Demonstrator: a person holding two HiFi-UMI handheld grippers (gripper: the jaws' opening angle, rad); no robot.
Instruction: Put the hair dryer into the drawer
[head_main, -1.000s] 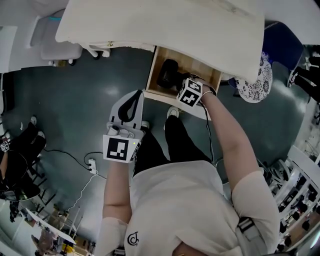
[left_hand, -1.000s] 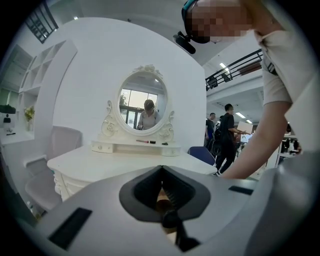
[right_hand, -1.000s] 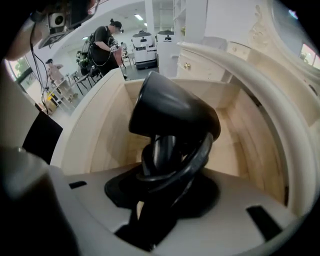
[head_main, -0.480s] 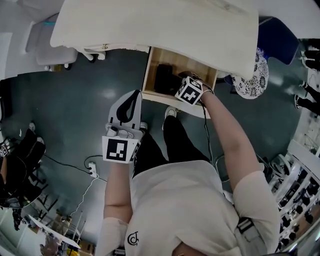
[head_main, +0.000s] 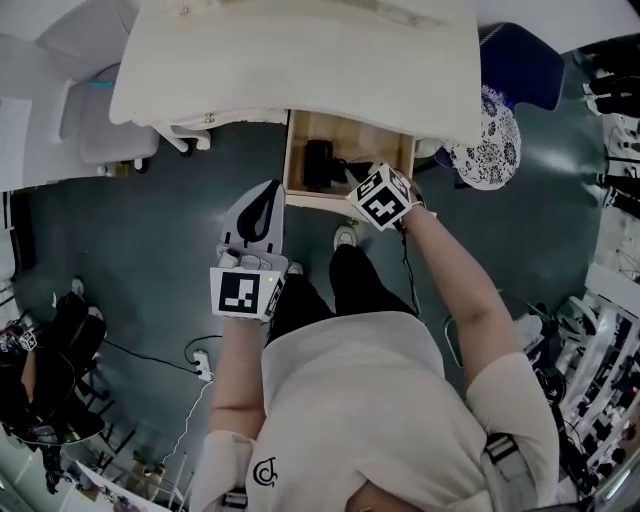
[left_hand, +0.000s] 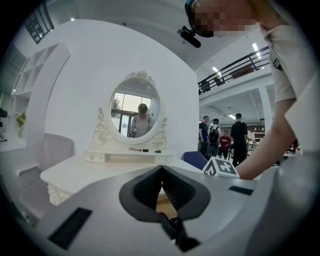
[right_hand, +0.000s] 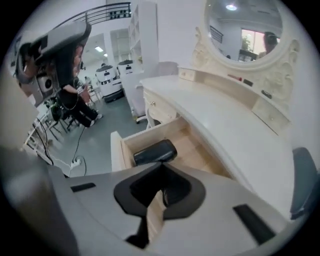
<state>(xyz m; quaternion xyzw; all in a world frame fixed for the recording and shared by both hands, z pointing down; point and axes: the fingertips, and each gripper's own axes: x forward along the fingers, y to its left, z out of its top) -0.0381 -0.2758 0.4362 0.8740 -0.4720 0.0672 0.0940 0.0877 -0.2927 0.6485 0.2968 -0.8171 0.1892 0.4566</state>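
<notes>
A black hair dryer (head_main: 318, 163) lies inside the open wooden drawer (head_main: 400, 160) of the white dressing table (head_main: 300, 60). From the right gripper view the hair dryer (right_hand: 155, 151) rests on the floor of the drawer (right_hand: 117, 150), toward its left end. My right gripper (head_main: 365, 182) hangs above the drawer's front edge, tilted down, apart from the dryer. Its jaws (right_hand: 161, 165) are shut with nothing between them. Left of the drawer, over the floor, my left gripper (head_main: 272, 186) is shut and empty (left_hand: 161, 169).
The table top overhangs the back of the drawer. An oval mirror (left_hand: 135, 107) stands on it. A white chair (head_main: 100, 120) is at the left, a patterned stool (head_main: 490, 135) and a blue seat (head_main: 520, 60) at the right. A power strip (head_main: 205, 368) lies on the floor.
My right gripper has lifted up and away from the hair dryer, which stays lying in the drawer. My left gripper has risen a little.
</notes>
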